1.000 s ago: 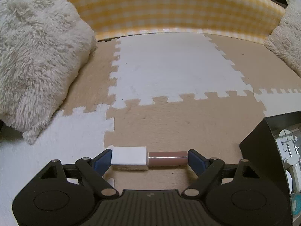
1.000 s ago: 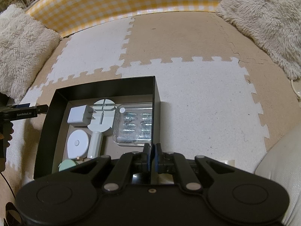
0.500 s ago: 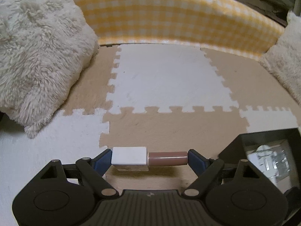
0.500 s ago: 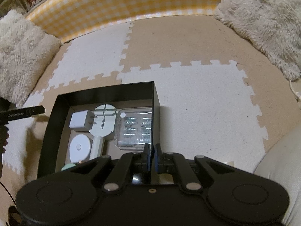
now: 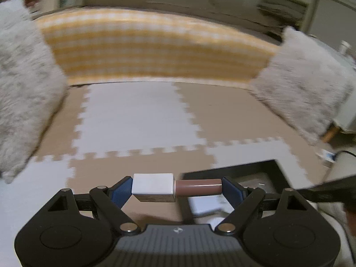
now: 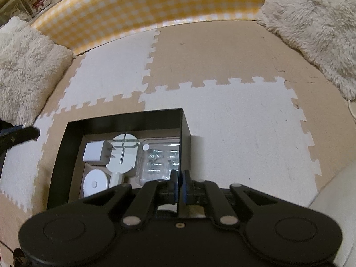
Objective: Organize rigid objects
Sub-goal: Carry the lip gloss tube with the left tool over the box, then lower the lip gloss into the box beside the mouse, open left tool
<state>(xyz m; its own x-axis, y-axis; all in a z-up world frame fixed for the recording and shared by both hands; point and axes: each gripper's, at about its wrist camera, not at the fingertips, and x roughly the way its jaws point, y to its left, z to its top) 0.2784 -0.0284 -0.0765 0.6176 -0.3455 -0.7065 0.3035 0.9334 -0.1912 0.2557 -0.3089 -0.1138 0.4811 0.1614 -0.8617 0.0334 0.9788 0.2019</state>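
Left claw (image 5: 176,188) is gripping a white-capped brown tube (image 5: 175,188) endwise between its blue pads, cap toward 9 o'clock, brown barrel toward 3 o'clock, hanging above the near-left corner of the black box (image 5: 242,169); view is blurring. Right claw (image 6: 179,181) is sitting pinched together with nothing between its pads, hovering at the box's (image 6: 124,120) 6 o'clock rim. Inside the box, running from 9 to 3 o'clock: white plug adapter (image 6: 94,152), round white disc (image 6: 125,153), clear blister pack (image 6: 160,160).
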